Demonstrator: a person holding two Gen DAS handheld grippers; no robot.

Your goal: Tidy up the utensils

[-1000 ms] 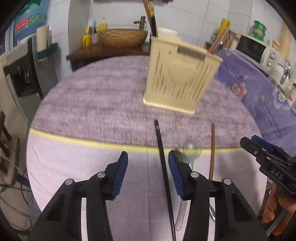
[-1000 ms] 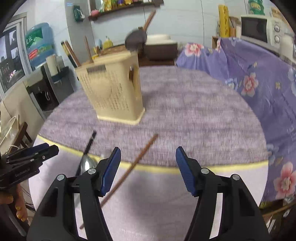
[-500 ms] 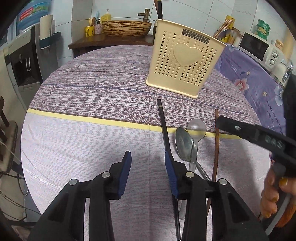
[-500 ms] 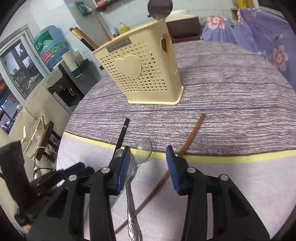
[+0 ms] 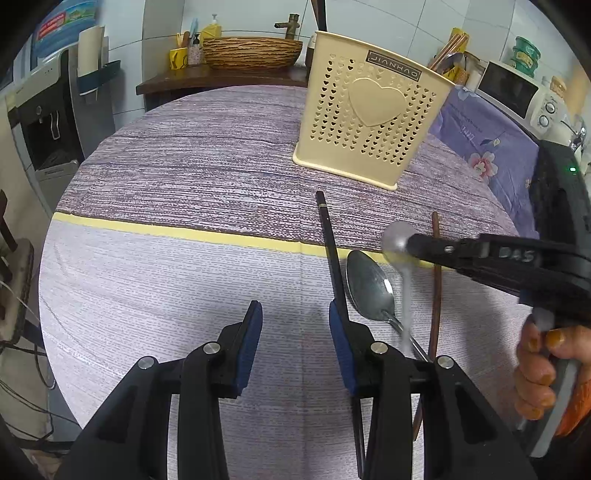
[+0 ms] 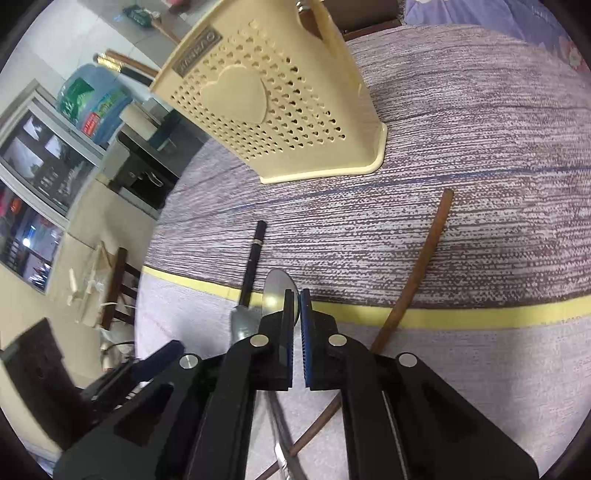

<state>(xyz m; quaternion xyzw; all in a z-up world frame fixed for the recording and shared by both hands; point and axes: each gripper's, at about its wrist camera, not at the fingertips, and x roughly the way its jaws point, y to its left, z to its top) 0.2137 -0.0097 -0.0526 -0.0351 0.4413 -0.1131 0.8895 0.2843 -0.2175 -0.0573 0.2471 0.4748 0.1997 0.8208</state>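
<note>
A cream plastic holder (image 5: pixel 373 122) with little heart holes and one big heart on its front stands on the round table (image 5: pixel 184 155). A striped purple cloth with a yellow line covers the table. Dark sticks (image 5: pixel 320 16) poke up out of the holder's top at the back left. At the back right, some brown sticks (image 5: pixel 448 50) and a shiny spoon bowl (image 5: pixel 451 61) show behind its rim. I cannot tell which part of the holder they sit in, or if they are all truly inside it.

Four things are in front of the holder. A black chopstick (image 5: pixel 332 254) lies on the cloth, pointing at the holder. Just beside it lies a metal spoon (image 5: pixel 369 288) with its bowl up. A brown chopstick (image 5: pixel 436 280) lies farther right, apart from the spoon.

The right gripper (image 6: pixel 297 295) has just snapped closed. Its blue pads pinch the bowl of a second spoon (image 5: pixel 397 240), which looks blurry in the left wrist view. That spoon's handle slopes down across the first spoon's handle. A hand (image 5: pixel 543 373) holds this gripper's handle at the right edge.

The left gripper (image 5: pixel 293 314) sits low over the pale part of the cloth. Its jaws are partly open and they have been closing a little. Nothing is between them. The black chopstick runs just outside its right finger (image 5: pixel 341 339).

By the back wall, a brown woven bowl (image 5: pixel 251 51) sits on a dark wooden shelf (image 5: pixel 218 79). I cannot see inside it.
</note>
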